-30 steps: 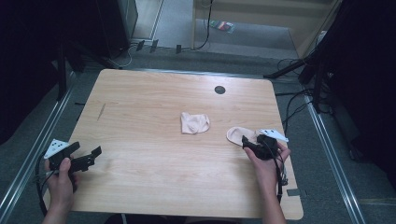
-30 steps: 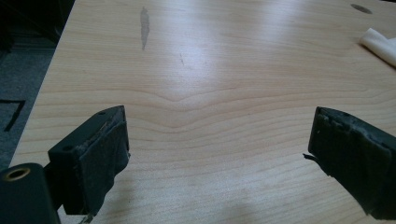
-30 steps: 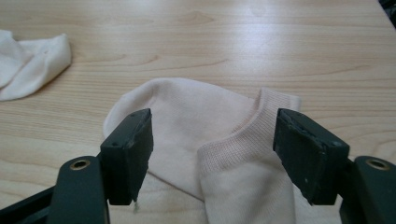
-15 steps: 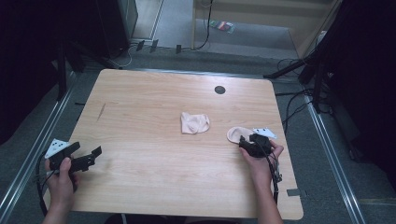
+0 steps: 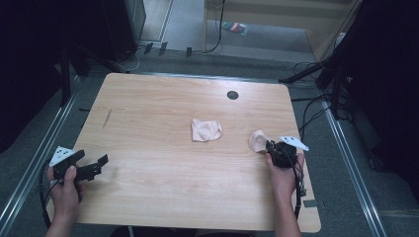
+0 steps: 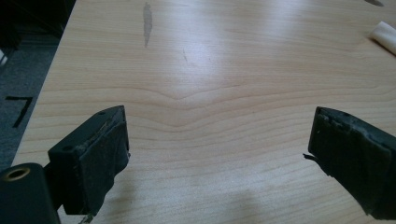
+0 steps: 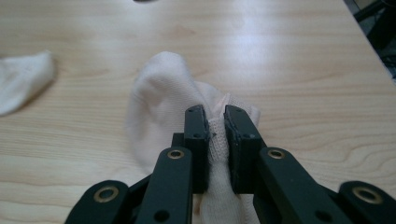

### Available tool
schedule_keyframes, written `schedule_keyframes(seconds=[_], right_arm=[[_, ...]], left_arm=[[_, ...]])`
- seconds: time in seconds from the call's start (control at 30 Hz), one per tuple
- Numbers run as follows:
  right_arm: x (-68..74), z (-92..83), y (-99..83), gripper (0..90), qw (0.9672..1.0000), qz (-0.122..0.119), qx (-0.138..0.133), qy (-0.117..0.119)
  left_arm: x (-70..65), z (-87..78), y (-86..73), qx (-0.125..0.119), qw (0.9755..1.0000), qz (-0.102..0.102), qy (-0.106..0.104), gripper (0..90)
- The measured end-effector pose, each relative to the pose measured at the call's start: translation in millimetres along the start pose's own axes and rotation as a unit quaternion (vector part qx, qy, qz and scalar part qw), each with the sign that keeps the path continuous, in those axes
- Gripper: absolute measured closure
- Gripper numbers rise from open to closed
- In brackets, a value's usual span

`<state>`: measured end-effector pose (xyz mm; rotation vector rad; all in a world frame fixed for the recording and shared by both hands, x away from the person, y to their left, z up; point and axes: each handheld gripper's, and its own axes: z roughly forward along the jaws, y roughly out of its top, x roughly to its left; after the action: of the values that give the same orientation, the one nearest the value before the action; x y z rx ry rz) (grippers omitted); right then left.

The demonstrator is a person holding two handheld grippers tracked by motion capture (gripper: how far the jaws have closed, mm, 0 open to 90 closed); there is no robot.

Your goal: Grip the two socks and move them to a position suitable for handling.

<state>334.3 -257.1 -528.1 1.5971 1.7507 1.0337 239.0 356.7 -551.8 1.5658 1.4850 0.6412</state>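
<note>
The right gripper (image 7: pixel 215 140) has its fingers (image 7: pixel 196 140) nearly together, clamped on a fold of a pale pink sock (image 7: pixel 159 107); they have just been closing, and the fabric is pinched between the pads, bunched up in the narrow gap; the rest of that sock spreads ahead of the fingers and to their left, lying on the table (image 7: pixel 289 56); in the high view the same sock (image 5: pixel 257 140) sits just beyond the right gripper (image 5: pixel 276 148), near the table's right edge, with the person's right hand (image 5: pixel 282 173) behind it.

A second pale sock (image 5: pixel 206 130) lies crumpled well apart from those fingers, toward the middle of the table (image 5: pixel 148 108); in the right gripper view it shows far off to the left of the fingers (image 7: pixel 23 86).

The left gripper (image 6: pixel 219 154) stands wide open with nothing between its fingers (image 6: pixel 95 158); bare wood lies under and ahead of them, and a white corner of the second sock shows far ahead to their right (image 6: pixel 385 35); in the high view this gripper (image 5: pixel 96 165) rests near the table's left front corner, held by the left hand (image 5: pixel 64 190), well apart from both socks.
</note>
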Motion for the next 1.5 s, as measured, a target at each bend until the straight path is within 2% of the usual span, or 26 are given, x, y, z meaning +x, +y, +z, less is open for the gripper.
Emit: schedule_keyframes(seconds=[0.17,0.27,0.3,0.33,0.37,0.4,0.43,0.53,0.57,0.7,0.77,0.83,0.87,0.93,1.0,1.03,1.07,1.1,1.13,1.2,1.23,1.27,1.3,1.33,1.43,1.5], right_arm=[[7.5,-29.2,13.0,80.6,0.9994,-0.008,-0.029,0.016],[10.1,-38.2,17.0,80.6,0.9991,-0.005,-0.037,0.022],[13.9,-46.2,20.6,80.6,0.9987,-0.006,-0.045,0.024],[13.9,-46.2,20.6,80.6,0.9987,-0.006,-0.045,0.024],[18.7,-53.2,23.6,80.6,0.9983,-0.006,-0.049,0.029],[18.7,-53.2,23.6,80.6,0.9983,-0.006,-0.049,0.029],[24.8,-59.5,26.3,80.6,0.9978,-0.008,-0.054,0.038],[33.1,-64.5,27.9,80.5,0.9972,-0.01,-0.057,0.048],[43.6,-67.6,28.1,80.5,0.9966,-0.018,-0.057,0.057],[65.6,-67.6,24.4,80.4,0.9948,-0.031,-0.048,0.084],[71.3,-66.8,22.8,80.4,0.9946,-0.037,-0.046,0.086],[89.0,-64.6,18.0,80.4,0.9929,-0.051,-0.039,0.1],[89.0,-64.6,18.0,80.4,0.9929,-0.051,-0.039,0.1],[101.1,-64.4,14.8,80.4,0.9916,-0.058,-0.035,0.11],[112.6,-65.0,11.2,80.4,0.99,-0.06,-0.032,0.123],[124.9,-65.6,7.4,80.4,0.9885,-0.067,-0.03,0.132],[124.9,-65.6,7.4,80.4,0.9885,-0.067,-0.03,0.132],[137.3,-65.1,2.9,80.3,0.9868,-0.075,-0.025,0.141],[137.3,-65.1,2.9,80.3,0.9868,-0.075,-0.025,0.141],[149.2,-63.5,-2.8,80.3,0.9845,-0.082,-0.018,0.154],[161.1,-61.0,-9.0,80.3,0.9818,-0.088,-0.009,0.168],[161.1,-61.0,-9.0,80.3,0.9818,-0.088,-0.009,0.168],[173.4,-59.6,-15.6,80.3,0.9796,-0.097,-0.002,0.176],[173.4,-59.6,-15.6,80.3,0.9796,-0.097,-0.002,0.176],[193.3,-56.8,-29.0,80.2,0.9761,-0.112,0.004,0.186],[199.6,-54.6,-35.7,80.2,0.9759,-0.11,0.006,0.188]], left_arm=[[-2.5,-0.4,1.8,-0.002,1.0,0.003,0.005,5.6],[-9.7,-2.3,6.2,-0.007,1.0,0.003,0.002,5.6],[-17.8,-4.0,10.1,-0.01,0.9999,0.002,-0.004,5.6],[-17.8,-4.0,10.1,-0.01,0.9999,0.002,-0.004,5.6],[-27.6,-5.1,12.9,-0.014,0.9998,0.009,-0.009,5.6],[-27.6,-5.1,12.9,-0.014,0.9998,0.009,-0.009,5.6],[-38.0,-4.8,15.2,-0.013,0.9995,0.021,-0.018,5.6],[-48.7,-3.8,17.0,-0.012,0.999,0.031,-0.028,5.6],[-58.8,-2.3,18.1,-0.011,0.9984,0.04,-0.038,5.6],[-73.4,-0.8,19.0,-0.015,0.9972,0.051,-0.053,5.6],[-81.4,-0.6,19.7,-0.014,0.9966,0.054,-0.061,5.6],[-91.8,-1.2,20.4,-0.015,0.9954,0.054,-0.078,5.6],[-91.8,-1.2,20.4,-0.015,0.9954,0.054,-0.078,5.6],[-98.7,-1.6,20.5,-0.015,0.9946,0.06,-0.083,5.6],[-104.7,-1.9,20.3,-0.015,0.9936,0.065,-0.092,5.6],[-107.5,-1.9,20.0,-0.015,0.9931,0.068,-0.094,5.6],[-110.2,-2.2,19.9,-0.014,0.9926,0.07,-0.098,5.6],[-113.1,-2.6,19.7,-0.015,0.9921,0.071,-0.102,5.6],[-116.1,-3.6,19.7,-0.016,0.9916,0.073,-0.106,5.6],[-122.9,-5.1,19.7,-0.02,0.99,0.076,-0.117,5.6],[-129.2,-5.0,18.6,-0.016,0.9883,0.082,-0.127,5.6],[-129.2,-5.0,18.6,-0.016,0.9883,0.082,-0.127,5.6],[-133.8,-3.4,16.8,-0.011,0.9869,0.086,-0.136,5.6],[-133.8,-3.4,16.8,-0.011,0.9869,0.086,-0.136,5.6],[-139.1,-1.9,14.6,-0.005,0.9855,0.092,-0.142,5.6],[-141.8,-1.5,13.7,-0.003,0.9847,0.094,-0.147,5.6]])
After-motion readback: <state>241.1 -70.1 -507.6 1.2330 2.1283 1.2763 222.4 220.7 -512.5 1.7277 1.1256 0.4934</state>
